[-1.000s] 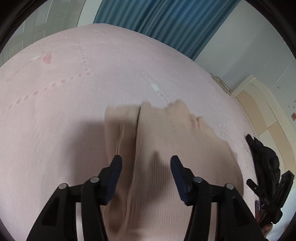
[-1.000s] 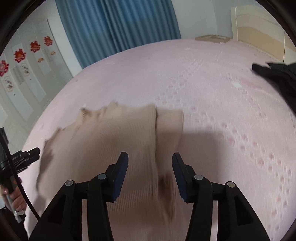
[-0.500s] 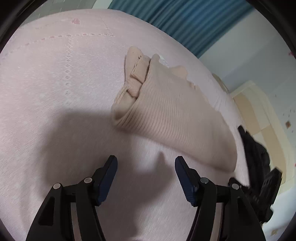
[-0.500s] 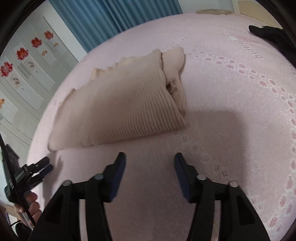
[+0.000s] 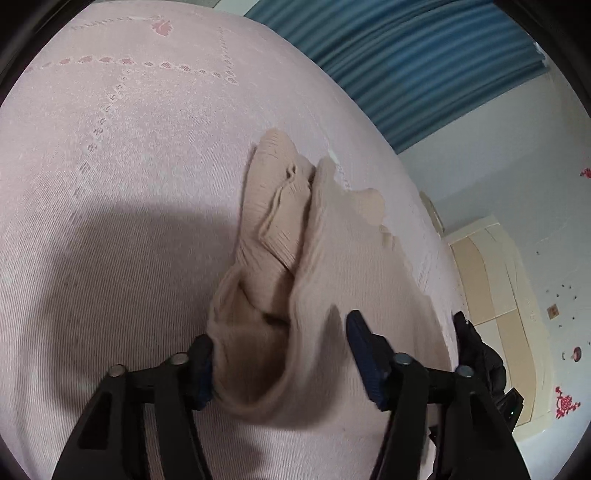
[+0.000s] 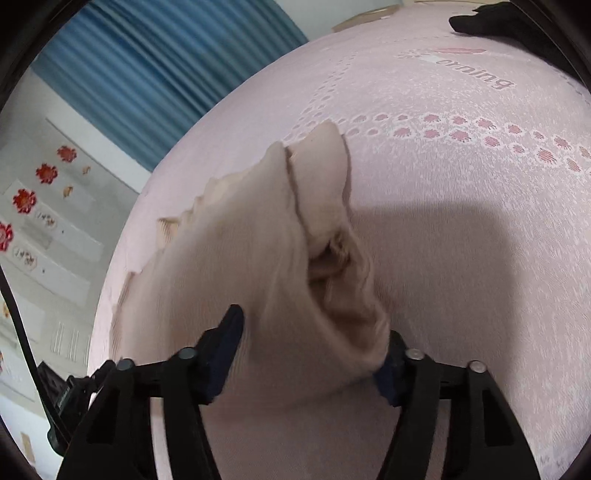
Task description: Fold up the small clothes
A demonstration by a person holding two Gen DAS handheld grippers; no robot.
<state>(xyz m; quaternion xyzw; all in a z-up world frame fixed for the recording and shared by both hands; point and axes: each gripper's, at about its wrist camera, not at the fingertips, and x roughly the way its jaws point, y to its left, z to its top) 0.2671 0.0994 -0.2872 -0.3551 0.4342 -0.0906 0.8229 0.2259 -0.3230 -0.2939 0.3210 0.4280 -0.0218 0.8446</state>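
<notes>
1. My left gripper (image 5: 280,354) has its jaws spread wide, and the near folded end of the beige ribbed knit top (image 5: 332,266) sits right in the gap; the left finger (image 5: 202,354) is touching the fabric edge, the right one is off it
2. Same deal on my right gripper (image 6: 314,347): fingers apart, the other near corner of the top (image 6: 240,258) bunched between them, cloth lapping over the right finger
3. The top lies folded on the pink bedspread (image 5: 110,184), with a tucked sleeve showing along each side edge
4. There's a black garment (image 6: 491,20) well off at the far edge of the bed, and blue curtains (image 5: 424,62) behind
</notes>
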